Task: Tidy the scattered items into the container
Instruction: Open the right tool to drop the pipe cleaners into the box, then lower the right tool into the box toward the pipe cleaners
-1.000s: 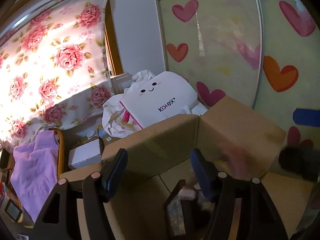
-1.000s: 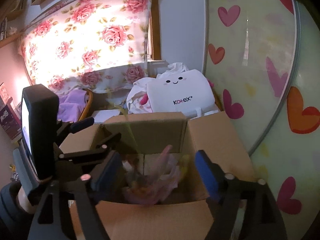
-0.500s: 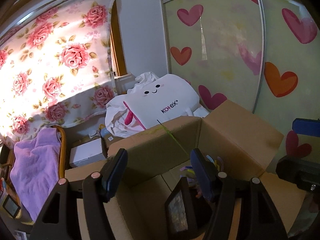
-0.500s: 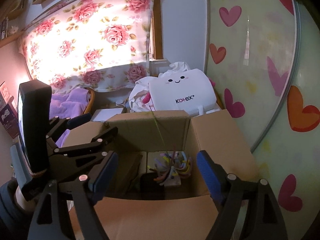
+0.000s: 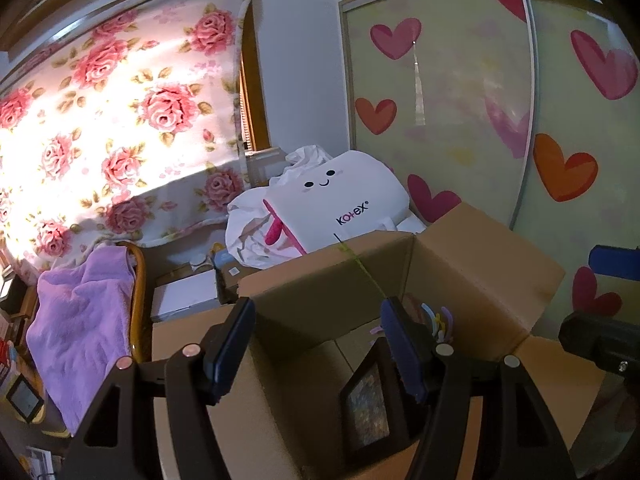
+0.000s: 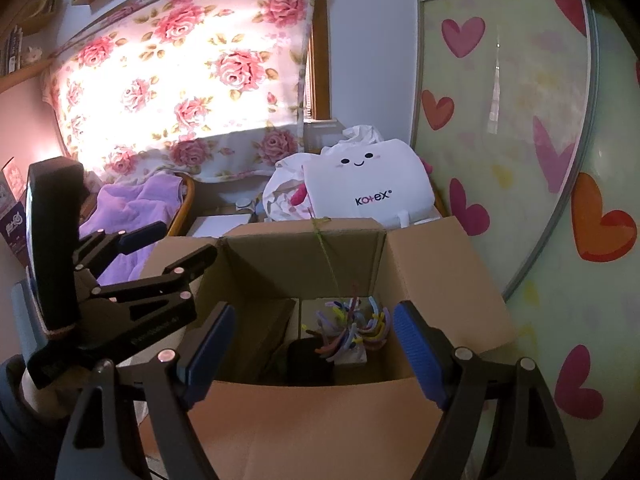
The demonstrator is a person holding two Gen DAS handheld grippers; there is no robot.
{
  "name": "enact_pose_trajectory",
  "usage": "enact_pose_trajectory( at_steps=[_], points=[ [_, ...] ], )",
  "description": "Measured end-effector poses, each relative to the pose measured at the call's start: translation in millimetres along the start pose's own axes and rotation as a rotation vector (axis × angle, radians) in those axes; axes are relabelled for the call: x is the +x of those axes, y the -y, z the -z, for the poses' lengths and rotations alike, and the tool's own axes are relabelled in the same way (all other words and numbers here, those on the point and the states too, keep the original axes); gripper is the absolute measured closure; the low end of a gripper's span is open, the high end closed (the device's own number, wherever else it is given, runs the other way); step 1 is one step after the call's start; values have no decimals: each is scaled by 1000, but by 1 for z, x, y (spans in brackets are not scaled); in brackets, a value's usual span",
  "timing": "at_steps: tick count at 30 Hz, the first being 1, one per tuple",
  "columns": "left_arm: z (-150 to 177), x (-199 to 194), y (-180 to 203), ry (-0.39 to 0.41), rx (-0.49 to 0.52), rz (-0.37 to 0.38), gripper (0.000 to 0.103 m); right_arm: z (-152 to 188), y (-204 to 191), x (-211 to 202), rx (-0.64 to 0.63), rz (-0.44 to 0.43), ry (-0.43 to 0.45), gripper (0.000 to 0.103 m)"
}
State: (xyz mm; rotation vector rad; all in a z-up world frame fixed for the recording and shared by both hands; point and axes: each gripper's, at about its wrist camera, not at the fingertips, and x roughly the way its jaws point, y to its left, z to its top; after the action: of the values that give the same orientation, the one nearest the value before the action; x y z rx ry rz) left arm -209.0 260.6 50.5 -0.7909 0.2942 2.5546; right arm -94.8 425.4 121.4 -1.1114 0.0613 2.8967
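Observation:
An open cardboard box (image 6: 436, 280) stands below both grippers. On its floor lies a bunch of colourful pipe cleaners (image 6: 356, 328), with a thin green strand (image 6: 324, 248) reaching up over the far wall. Next to the bunch leans a dark picture frame (image 5: 368, 412). My right gripper (image 6: 314, 352) hovers open over the box's near wall, nothing between its blue pads. My left gripper (image 5: 316, 340) is open and empty above the box's left side. It also shows in the right wrist view as the left gripper (image 6: 176, 248). The box's lower left inside is hidden.
A white Kotex bag (image 6: 368, 188) and crumpled white wrapping sit right behind the box. A purple towel (image 5: 80, 320) hangs over a chair at left, with a white carton (image 5: 184, 296) beside it. A sliding door with heart stickers (image 6: 520, 140) stands at right.
The pipe-cleaner bunch was a falling blur a second ago and now lies still in the box. The left gripper has drifted slightly up and back; both stay open.

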Motion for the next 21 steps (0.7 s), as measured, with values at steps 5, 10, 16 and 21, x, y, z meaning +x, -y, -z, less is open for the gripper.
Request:
enact_pose_trajectory(
  at_steps=[5, 10, 16, 21],
  points=[
    [0, -13, -5, 7, -18, 12, 34, 3, -3, -6, 5, 1, 2, 18],
    [-1, -24, -9, 19, -25, 5, 34, 2, -6, -12, -9, 10, 16, 18],
    [-4, -27, -14, 20, -22, 7, 34, -7, 1, 0, -1, 0, -24, 18],
    [-6, -26, -19, 18, -26, 11, 34, -19, 1, 18, -17, 18, -42, 18]
  ],
)
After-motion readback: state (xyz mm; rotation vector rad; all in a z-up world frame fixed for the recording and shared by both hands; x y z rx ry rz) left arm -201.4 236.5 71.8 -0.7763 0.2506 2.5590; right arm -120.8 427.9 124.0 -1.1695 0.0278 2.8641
